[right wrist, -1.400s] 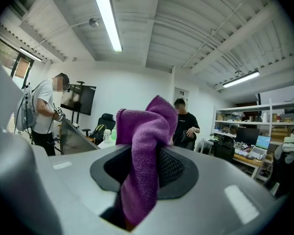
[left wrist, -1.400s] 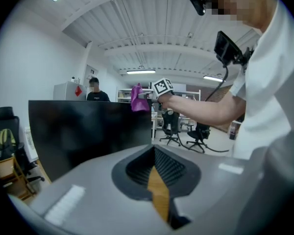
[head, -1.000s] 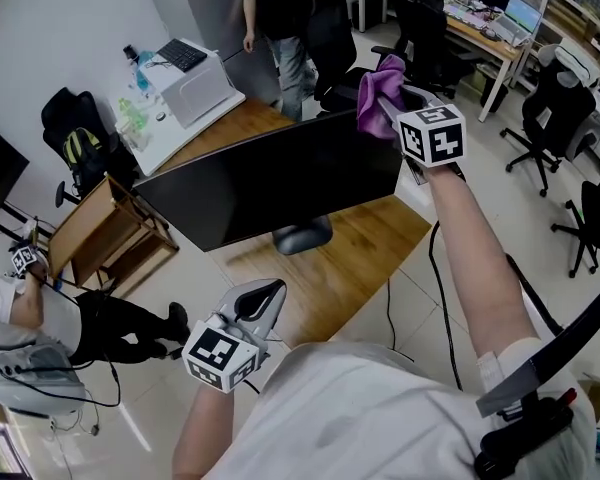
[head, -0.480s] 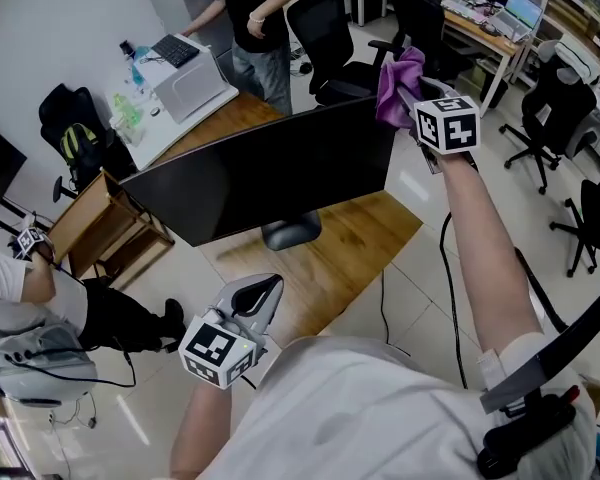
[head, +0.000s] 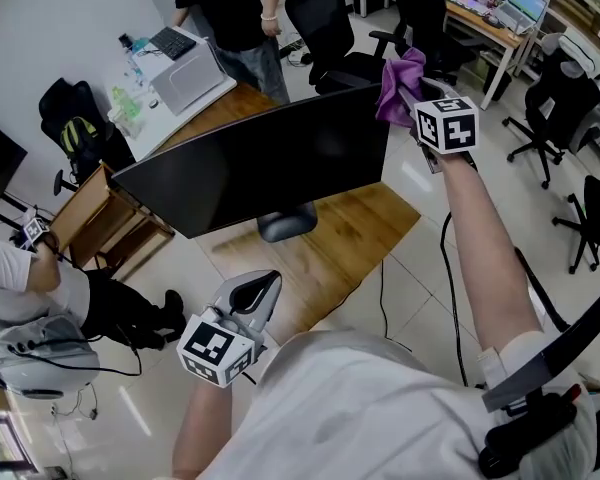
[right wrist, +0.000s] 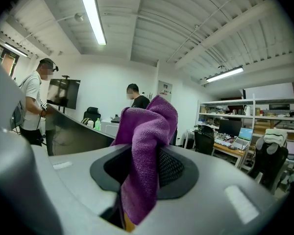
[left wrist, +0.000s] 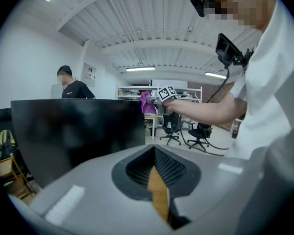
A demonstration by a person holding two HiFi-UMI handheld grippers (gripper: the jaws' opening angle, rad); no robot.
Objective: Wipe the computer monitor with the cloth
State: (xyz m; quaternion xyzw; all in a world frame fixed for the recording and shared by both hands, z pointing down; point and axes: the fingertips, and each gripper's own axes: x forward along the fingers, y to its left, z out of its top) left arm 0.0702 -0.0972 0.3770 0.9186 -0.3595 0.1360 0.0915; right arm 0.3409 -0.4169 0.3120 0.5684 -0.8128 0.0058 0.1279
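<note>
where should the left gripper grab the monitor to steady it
Probably the lower edge of the monitor, from below with the left gripper: the panel is thin and flat, so the fingers could straddle that rim, clear of the cloth at the upper right corner.

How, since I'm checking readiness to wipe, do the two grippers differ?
The right gripper clamps a purple cloth; the left gripper holds nothing, jaws together. The right gripper is raised beside the top corner of the monitor; the left gripper hangs low, near the person's body. Both carry marker cubes.
</note>
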